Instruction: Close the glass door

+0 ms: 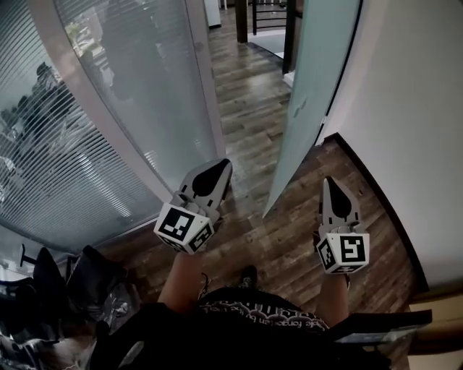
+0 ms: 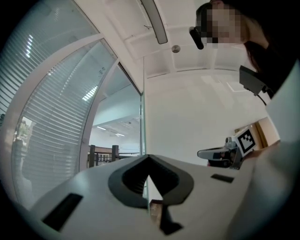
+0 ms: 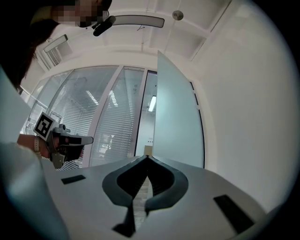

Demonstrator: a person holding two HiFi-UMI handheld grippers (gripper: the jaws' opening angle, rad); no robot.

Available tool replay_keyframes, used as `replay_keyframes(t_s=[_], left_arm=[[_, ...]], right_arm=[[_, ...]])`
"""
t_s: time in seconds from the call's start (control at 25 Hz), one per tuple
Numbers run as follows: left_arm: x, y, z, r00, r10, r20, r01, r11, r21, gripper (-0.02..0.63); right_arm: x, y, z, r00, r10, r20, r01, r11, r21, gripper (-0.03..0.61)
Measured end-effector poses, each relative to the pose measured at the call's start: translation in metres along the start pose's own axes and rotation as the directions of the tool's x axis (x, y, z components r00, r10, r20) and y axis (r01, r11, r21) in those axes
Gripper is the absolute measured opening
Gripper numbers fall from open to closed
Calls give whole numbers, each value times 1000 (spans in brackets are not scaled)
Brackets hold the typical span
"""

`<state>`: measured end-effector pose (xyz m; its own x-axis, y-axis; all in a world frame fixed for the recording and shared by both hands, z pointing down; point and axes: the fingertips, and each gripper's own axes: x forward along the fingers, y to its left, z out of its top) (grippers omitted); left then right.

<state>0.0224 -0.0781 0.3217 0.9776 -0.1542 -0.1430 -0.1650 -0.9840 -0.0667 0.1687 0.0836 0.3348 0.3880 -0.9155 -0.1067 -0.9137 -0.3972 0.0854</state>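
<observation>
The frosted glass door [image 1: 312, 79] stands open, swung out from the white wall, its free bottom corner on the floor between my two grippers. The left gripper [image 1: 219, 168] is shut and empty, just left of the door's edge. The right gripper [image 1: 330, 182] is shut and empty too, right of the panel, between it and the wall. In the left gripper view the door [image 2: 142, 126] shows edge-on straight ahead of the jaws [image 2: 149, 158]. The right gripper view has the door's face [image 3: 178, 122] ahead of the shut jaws [image 3: 148, 158]. Neither gripper touches the door.
A curved glass wall with blinds [image 1: 87, 137] and its white frame post [image 1: 206, 79] run along the left. A white wall [image 1: 412, 108] bounds the right. Wooden floor [image 1: 253, 94] leads through the doorway to a dark railing [image 1: 271, 14]. Dark chairs [image 1: 58, 289] stand at lower left.
</observation>
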Motion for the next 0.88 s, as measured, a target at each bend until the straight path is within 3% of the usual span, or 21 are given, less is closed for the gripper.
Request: replay_keyframes(t_s=[0.56,0.88], left_arm=[[79,54,-20,1000,-18,-26,18,1000,0,2],[108,68,-30,999,28,-37,-28,1000,-3,2]], right_arm=[[92,-41,-16,1000,-15,-6,15,1000,-1,3],[131,-65,-28,999,33,-17,-33,999,5,3]])
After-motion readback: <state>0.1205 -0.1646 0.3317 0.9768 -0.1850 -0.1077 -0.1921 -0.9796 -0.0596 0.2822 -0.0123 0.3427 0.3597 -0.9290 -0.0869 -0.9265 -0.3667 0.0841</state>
